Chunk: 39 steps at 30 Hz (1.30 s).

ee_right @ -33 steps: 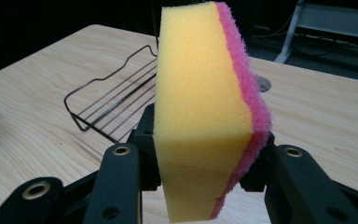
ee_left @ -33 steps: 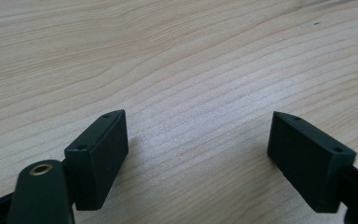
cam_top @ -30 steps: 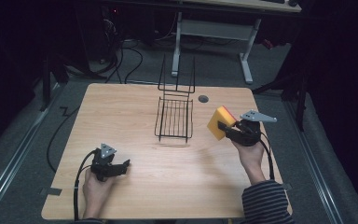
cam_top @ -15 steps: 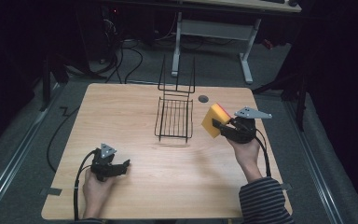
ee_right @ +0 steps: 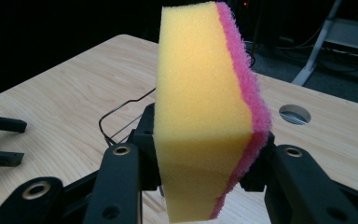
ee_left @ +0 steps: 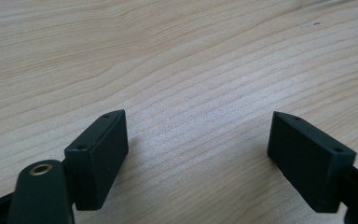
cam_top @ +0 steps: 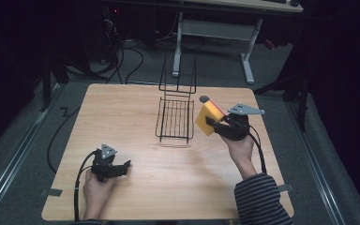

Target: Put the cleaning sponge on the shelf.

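A yellow sponge (cam_top: 206,116) with a pink scouring face (ee_right: 242,84) is held on edge above the table, and my right gripper (cam_top: 212,123) is shut on its lower part. It hangs just right of a black wire rack (cam_top: 175,120) that stands in the middle of the table. In the right gripper view the sponge (ee_right: 200,107) hides most of the rack, of which a few wires (ee_right: 121,115) show behind it. My left gripper (cam_top: 123,167) rests low at the front left, open, with bare wood between its black fingers (ee_left: 100,154).
The wooden table (cam_top: 122,112) has a round cable hole (cam_top: 204,99) behind the sponge. The rack's tall wire back (cam_top: 177,75) rises at its far end. A metal desk frame (cam_top: 215,33) stands on the floor beyond the table.
My right gripper has carried the sponge leftward, closer to the wire rack's right side. The left gripper has stayed where it was.
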{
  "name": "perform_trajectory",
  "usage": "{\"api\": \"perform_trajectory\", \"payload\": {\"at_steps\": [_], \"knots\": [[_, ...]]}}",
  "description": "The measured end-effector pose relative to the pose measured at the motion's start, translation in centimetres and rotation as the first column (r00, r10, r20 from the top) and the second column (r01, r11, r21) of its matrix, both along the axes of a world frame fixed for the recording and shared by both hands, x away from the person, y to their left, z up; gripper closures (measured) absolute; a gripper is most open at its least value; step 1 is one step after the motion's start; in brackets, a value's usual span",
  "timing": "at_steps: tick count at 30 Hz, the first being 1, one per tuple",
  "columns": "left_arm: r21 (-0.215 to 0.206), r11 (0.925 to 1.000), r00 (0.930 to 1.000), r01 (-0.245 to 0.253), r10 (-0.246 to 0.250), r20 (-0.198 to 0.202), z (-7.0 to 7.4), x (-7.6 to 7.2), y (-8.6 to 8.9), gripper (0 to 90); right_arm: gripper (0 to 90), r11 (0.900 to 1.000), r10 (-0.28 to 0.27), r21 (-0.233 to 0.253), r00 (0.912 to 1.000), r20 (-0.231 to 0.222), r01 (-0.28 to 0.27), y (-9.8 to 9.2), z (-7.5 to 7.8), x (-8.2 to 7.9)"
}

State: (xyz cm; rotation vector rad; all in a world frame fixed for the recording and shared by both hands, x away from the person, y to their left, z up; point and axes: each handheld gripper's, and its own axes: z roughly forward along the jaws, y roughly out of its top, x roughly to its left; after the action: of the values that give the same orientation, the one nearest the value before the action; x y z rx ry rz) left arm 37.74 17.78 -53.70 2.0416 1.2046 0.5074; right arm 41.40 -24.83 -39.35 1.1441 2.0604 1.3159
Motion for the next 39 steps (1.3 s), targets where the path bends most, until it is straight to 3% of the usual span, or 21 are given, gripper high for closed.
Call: {"api": "perform_trajectory", "payload": {"at_steps": [8,39], "knots": [[0.000,1.0000,1.0000,0.000,0.000,0.000,0.0,0.0,0.0,20.8,60.2,1.000,0.020,-0.018,0.9998,0.007,-0.019,1.5,0.3,0.7],[0.001,1.0000,1.0000,0.000,0.000,0.000,0.0,0.0,0.0,20.8,60.0,0.996,0.061,-0.060,0.9980,-0.018,-0.062,5.6,-1.0,3.3]]}}
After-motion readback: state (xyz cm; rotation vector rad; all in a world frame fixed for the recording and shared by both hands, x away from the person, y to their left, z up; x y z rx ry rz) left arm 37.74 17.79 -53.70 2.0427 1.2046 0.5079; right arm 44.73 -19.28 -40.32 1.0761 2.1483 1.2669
